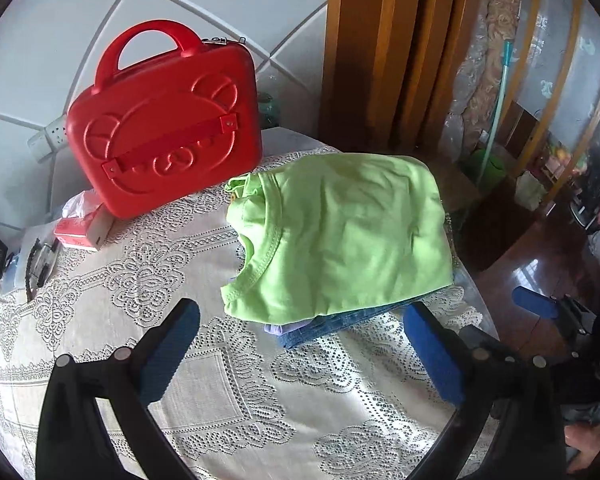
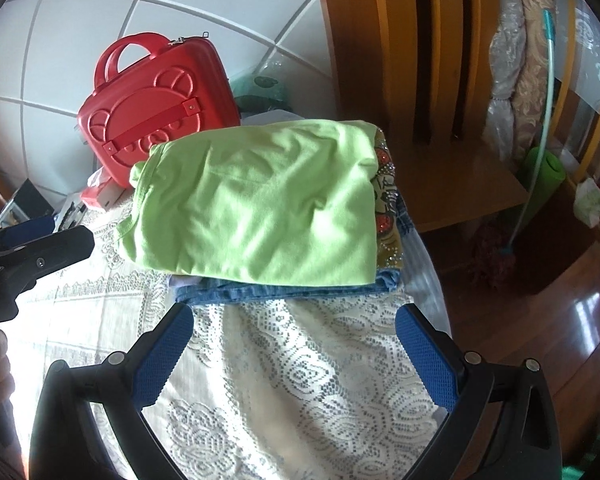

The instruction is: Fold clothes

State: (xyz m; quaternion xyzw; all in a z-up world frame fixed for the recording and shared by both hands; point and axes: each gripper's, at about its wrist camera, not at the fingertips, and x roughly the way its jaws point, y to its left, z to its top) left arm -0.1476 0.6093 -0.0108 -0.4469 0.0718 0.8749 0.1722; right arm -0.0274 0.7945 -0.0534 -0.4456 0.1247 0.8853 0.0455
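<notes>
A folded lime-green shirt (image 1: 340, 236) (image 2: 256, 204) lies on top of a small stack of folded clothes near the table's right edge. Under it show folded blue jeans (image 1: 332, 326) (image 2: 284, 292), a lilac piece (image 1: 274, 329) and a patterned sequined garment (image 2: 388, 200). My left gripper (image 1: 304, 320) hovers open just short of the stack's near side, with nothing between its blue pads. My right gripper (image 2: 296, 328) is open too, a little in front of the jeans' edge. In the right wrist view the left gripper (image 2: 40, 240) shows at the far left.
A white lace tablecloth (image 1: 204, 392) (image 2: 300, 392) covers the table. A red hard case (image 1: 164, 124) (image 2: 156, 116) stands at the back left beside a red tissue pack (image 1: 84, 228). Wooden furniture (image 1: 384, 48) and a dark glossy floor (image 2: 560, 320) lie to the right.
</notes>
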